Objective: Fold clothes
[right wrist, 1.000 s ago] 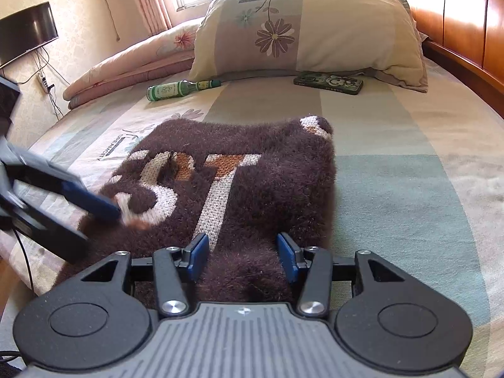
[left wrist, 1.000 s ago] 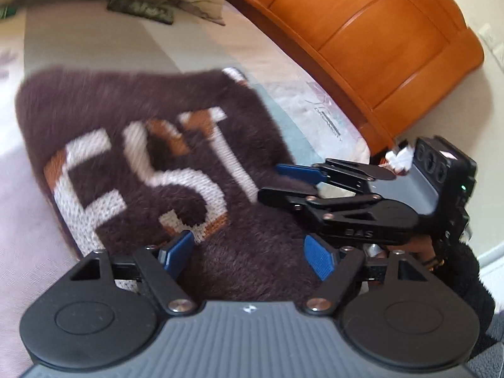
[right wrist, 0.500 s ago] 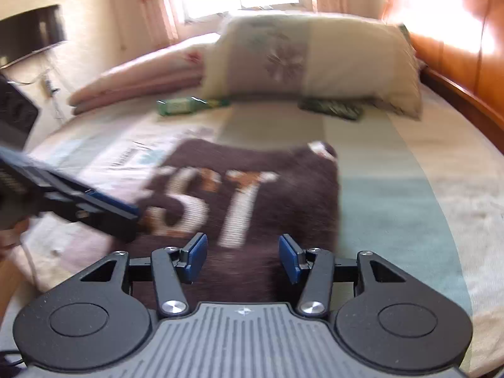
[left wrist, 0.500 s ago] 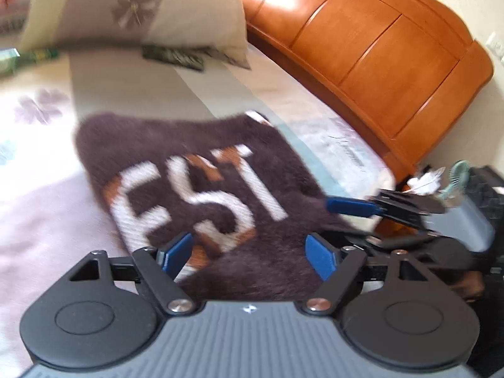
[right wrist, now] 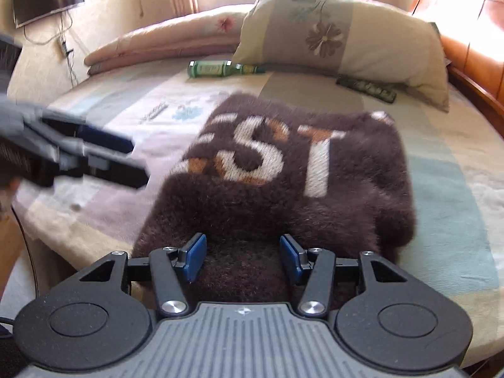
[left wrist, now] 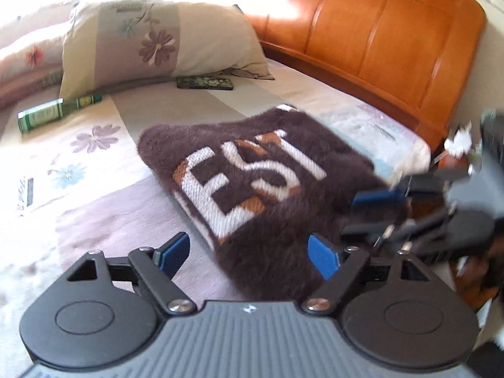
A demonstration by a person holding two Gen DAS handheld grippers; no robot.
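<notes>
Your left gripper [left wrist: 250,253] and right gripper [right wrist: 242,256] have just been opening, gripping nothing; folded sweater [right wrist: 283,170] lies at twelve o'clock.

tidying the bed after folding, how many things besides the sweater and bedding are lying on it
2: a green glass bottle lying on its side by the pillow's left corner, and a dark patterned phone flat under the pillow's front edge. More may be hidden behind the pillow.

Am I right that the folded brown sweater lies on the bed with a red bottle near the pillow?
Not quite. The bottle is green, not red, as the right wrist view shows. The folded brown sweater does lie on the bed, and the bottle lies near the pillow.
</notes>
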